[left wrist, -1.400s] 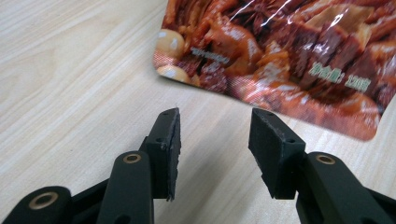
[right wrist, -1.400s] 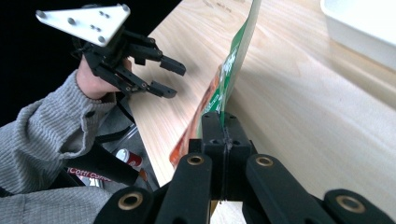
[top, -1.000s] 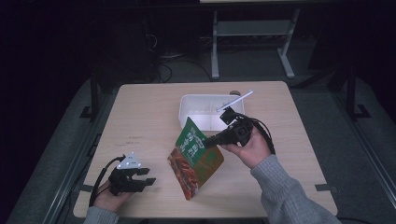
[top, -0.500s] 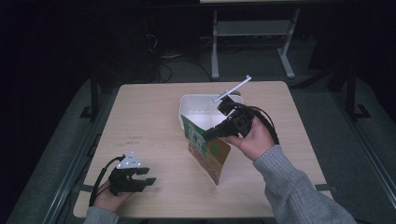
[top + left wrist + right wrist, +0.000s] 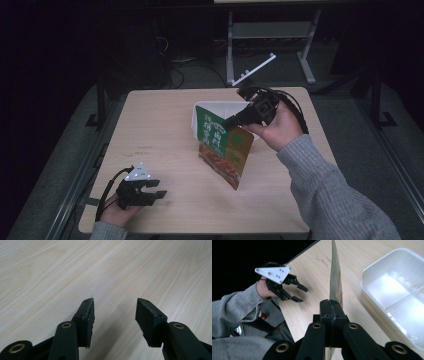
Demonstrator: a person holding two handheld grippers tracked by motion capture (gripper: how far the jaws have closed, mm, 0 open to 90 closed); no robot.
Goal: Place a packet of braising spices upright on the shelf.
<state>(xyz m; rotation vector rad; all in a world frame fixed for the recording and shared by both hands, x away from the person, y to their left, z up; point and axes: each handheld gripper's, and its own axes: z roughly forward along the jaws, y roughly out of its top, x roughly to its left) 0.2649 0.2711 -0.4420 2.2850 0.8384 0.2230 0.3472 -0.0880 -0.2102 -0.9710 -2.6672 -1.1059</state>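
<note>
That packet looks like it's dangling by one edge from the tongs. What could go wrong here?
The right tongs pinch the green food packet by its thin top edge alone, so it could slip out and drop onto the table. It hangs beside the white tray, so a swing might catch the rim or miss the tray. The left tongs rest open far away, too far to steady it.

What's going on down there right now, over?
Right gripper shut on snack packet, lifted beside white tray. Left gripper open, empty, on table. Nothing blocking.
</note>
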